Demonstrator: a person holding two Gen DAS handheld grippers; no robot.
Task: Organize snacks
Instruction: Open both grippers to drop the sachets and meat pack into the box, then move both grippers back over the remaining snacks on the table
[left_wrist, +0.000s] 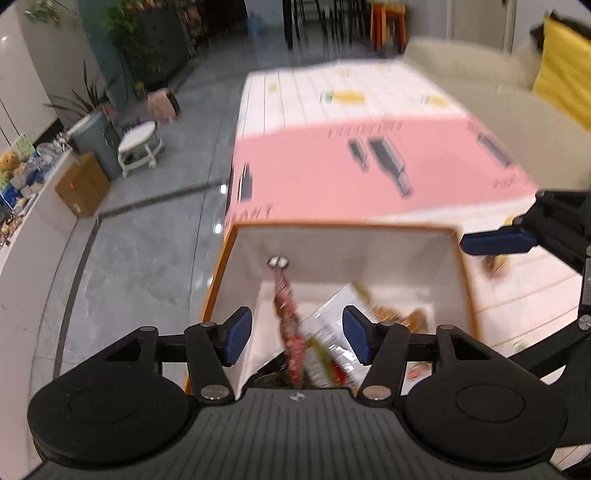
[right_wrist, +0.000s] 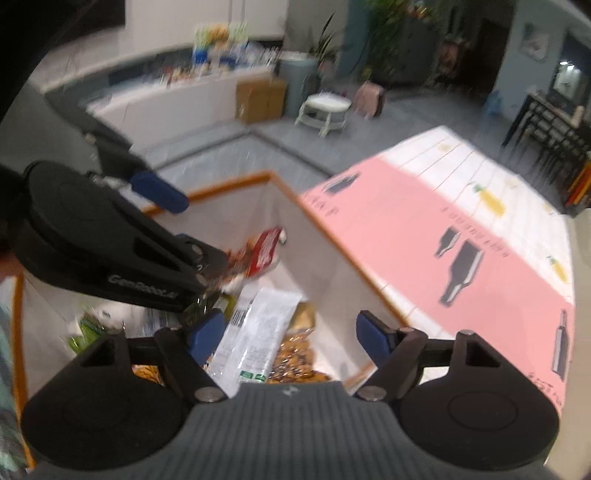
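The left wrist camera looks down from close above a box (left_wrist: 458, 266), facing along the table (left_wrist: 369, 177) toward a sofa (left_wrist: 461, 70). The right wrist camera hangs close over the same box (right_wrist: 317, 221) (seen from its other side), facing a counter (right_wrist: 166, 96). Both views share box and table.

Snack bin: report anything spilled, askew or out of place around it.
Inside the orange-rimmed bin the packets lie in a loose heap: a white packet slants across the others and a red one leans up against the far wall. One small snack sits outside on the table, beside the bin. Blur hides finer detail.
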